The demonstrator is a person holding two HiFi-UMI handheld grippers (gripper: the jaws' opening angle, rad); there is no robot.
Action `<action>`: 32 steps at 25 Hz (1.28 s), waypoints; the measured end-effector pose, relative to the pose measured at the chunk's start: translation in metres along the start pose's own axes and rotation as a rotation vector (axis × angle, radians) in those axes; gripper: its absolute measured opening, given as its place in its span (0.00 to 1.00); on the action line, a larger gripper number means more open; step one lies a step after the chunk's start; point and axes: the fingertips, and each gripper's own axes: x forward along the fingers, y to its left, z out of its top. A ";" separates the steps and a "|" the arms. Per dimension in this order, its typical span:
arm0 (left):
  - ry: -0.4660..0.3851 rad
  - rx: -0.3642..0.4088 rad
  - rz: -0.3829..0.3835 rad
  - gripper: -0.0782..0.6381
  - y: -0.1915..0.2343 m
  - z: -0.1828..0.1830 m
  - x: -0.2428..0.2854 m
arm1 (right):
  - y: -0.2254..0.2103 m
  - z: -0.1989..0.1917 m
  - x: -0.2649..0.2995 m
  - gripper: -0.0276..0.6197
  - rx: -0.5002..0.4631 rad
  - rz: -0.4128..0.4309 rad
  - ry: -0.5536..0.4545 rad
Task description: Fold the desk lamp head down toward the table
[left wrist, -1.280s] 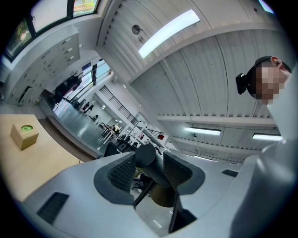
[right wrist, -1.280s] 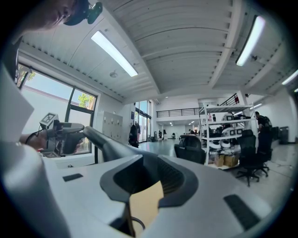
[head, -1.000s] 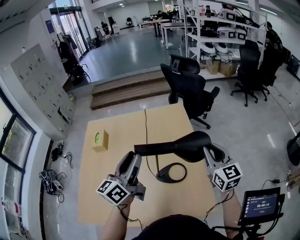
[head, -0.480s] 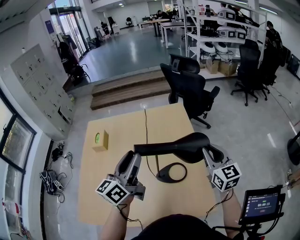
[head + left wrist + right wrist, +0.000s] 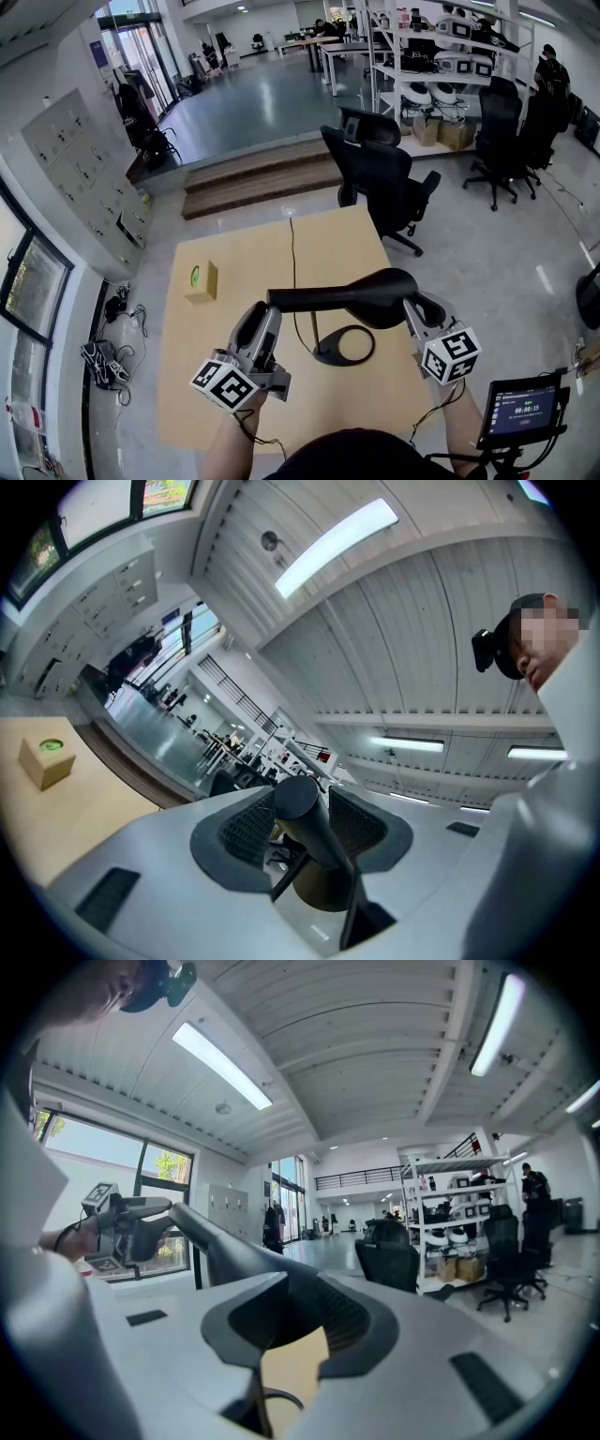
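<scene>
Little has changed over the last second: my right tongs [image 5: 419, 302] have slid slightly down and inward with their marker cube [image 5: 448, 354], the wide end of the lamp head [image 5: 375, 292] has dipped a little with them, and the left tongs [image 5: 267, 311] have barely moved.

I take the lamp's ring base [image 5: 322, 354] as my reference. It lies flat on the desk [image 5: 234, 246], near the middle of the front half. A thin stem [image 5: 312, 328] rises from the ring's left rim to the head. The head lies roughly level above the ring and reaches past it on both sides. Its narrow end points left of the ring and its broad rounded end sits up and to the right.

The left tongs are clenched on that narrow end. In the left gripper view the dark round bar sits squeezed between the two ribbed pads [image 5: 246, 829]. The right tongs grip the broad end. In the right gripper view the head's dark body fills the upper part of the gap against the ribbed pad [image 5: 342, 1321], with bare desk showing below it. Both grippers are tilted upward toward the head.

The lamp's cable [image 5: 292, 246] runs from beside the ring straight away toward the desk's far edge. A small box [image 5: 201, 279] with a green mark on top stands well to the left of the ring and farther back. Black office chairs [image 5: 389, 183] stand on the floor beyond the far edge. A small lit screen [image 5: 520, 411] is off to the ring's right, past the desk.
</scene>
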 end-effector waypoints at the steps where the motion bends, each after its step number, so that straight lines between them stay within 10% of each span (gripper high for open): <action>1: -0.001 0.001 0.001 0.35 0.000 0.000 0.000 | 0.000 -0.001 0.000 0.17 0.002 0.001 0.001; 32: -0.005 0.009 0.000 0.35 -0.005 0.004 0.000 | 0.003 -0.009 0.001 0.17 0.036 0.011 0.007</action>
